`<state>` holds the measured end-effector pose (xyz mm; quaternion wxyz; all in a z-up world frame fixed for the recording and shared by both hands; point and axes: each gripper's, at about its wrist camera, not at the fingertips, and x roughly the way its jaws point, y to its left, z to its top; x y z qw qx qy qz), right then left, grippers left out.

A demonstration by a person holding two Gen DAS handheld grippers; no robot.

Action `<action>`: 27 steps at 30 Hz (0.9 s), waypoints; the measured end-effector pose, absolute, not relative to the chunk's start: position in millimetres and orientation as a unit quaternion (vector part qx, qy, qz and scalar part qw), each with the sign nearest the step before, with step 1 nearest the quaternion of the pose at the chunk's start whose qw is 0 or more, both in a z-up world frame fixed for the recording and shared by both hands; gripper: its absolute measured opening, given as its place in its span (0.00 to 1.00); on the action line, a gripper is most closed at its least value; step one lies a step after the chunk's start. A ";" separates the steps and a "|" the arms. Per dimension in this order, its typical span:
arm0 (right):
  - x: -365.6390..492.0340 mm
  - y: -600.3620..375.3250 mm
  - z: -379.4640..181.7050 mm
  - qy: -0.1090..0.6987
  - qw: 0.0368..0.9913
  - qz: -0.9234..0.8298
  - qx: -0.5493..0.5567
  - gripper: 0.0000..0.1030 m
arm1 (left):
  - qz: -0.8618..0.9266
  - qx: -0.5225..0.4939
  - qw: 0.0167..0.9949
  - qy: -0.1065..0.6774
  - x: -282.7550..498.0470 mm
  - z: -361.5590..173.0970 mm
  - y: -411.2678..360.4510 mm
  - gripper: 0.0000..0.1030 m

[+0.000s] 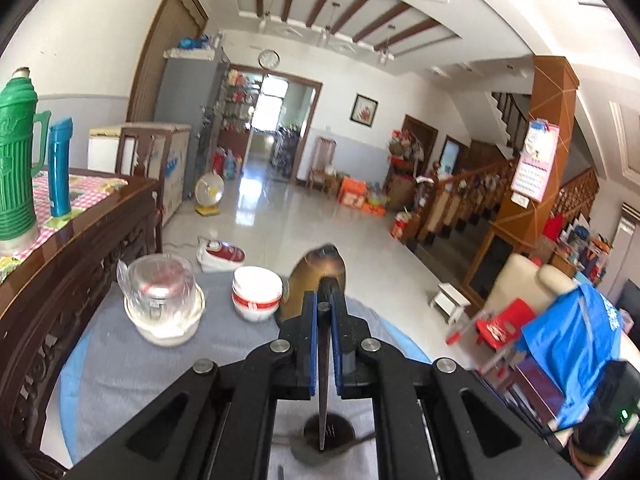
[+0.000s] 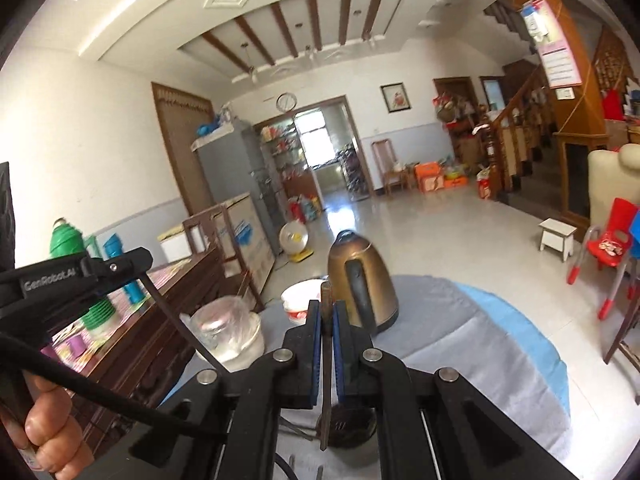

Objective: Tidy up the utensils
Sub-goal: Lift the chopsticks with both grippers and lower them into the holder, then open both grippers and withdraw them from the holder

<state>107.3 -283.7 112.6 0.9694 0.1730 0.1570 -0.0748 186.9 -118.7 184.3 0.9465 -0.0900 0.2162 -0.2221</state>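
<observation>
- Both tongs, left [image 1: 325, 308] and right [image 2: 327, 316], are built of black plastic links.
- Blue pads [image 1: 335, 352] line the fingers.
- Silver pivot screws [image 2: 372, 355] are seen.
- "GenRobot.AI" lettering [image 2: 48, 274] is printed white.

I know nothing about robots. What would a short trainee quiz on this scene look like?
1. True or false: the left gripper is open and empty.
2. On the table, what stands just right of the stacked bowls? A kettle, B fan, C clock.
3. Fill in: the big flask beside the blue flask is ___.

Key: 1 false, its fingers are shut on a thin dark utensil. 2 A. 3 green.
</observation>
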 end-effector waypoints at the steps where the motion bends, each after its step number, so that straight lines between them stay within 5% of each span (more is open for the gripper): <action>1: 108.8 -284.3 112.1 0.153 0.970 -0.081 0.170 0.05 | -0.218 -0.092 0.949 0.210 189.7 183.0 -121.5 0.06; 7: 122.3 -284.9 95.6 0.166 0.970 -0.100 0.149 0.05 | -0.199 -0.098 0.957 0.186 209.2 155.3 -141.5 0.06; 22: 132.2 -306.9 48.2 0.244 0.942 -0.083 0.216 0.09 | -0.200 -0.012 0.939 0.281 225.9 96.2 -171.6 0.08; 23: 131.8 -308.6 46.4 0.247 0.940 -0.079 0.223 0.10 | -0.200 -0.006 0.939 0.280 222.5 97.1 -170.9 0.10; 27: 122.1 -318.3 42.1 0.248 0.931 -0.063 0.259 0.10 | -0.199 0.006 0.941 0.272 205.8 105.4 -157.6 0.47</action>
